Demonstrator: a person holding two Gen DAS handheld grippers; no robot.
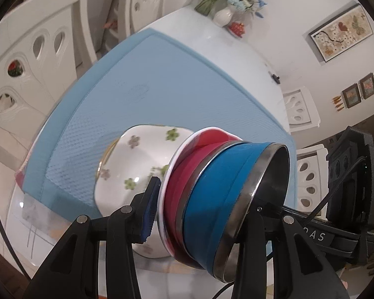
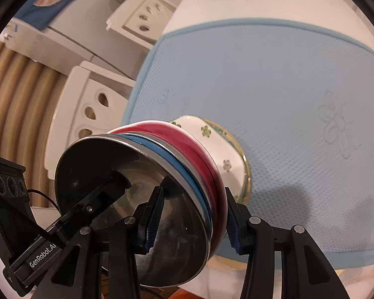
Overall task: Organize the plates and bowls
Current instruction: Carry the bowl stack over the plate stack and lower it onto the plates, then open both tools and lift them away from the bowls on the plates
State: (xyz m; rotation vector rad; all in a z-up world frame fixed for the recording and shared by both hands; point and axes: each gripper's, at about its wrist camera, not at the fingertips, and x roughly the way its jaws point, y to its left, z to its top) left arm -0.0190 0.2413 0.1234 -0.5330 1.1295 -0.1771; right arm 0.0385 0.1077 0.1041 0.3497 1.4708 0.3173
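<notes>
Nested stack, tilted on its side above light-blue textured mat (image 2: 286, 87): steel-lined blue bowl (image 1: 219, 194), red bowl (image 1: 184, 174), white floral ceramic bowl (image 1: 137, 164). Left gripper (image 1: 202, 201) and right gripper (image 2: 194, 214) each pinch the stacked rims.

A home dining room: a white table (image 1: 239, 57) under a blue mat (image 1: 162, 94), ringed by white carved chairs (image 1: 30, 57). A vase of flowers (image 1: 223, 16) stands at the table's far corner, framed pictures (image 1: 341, 31) hang on the wall, and stacked bowls (image 1: 212, 194) are over the table's near edge.
</notes>
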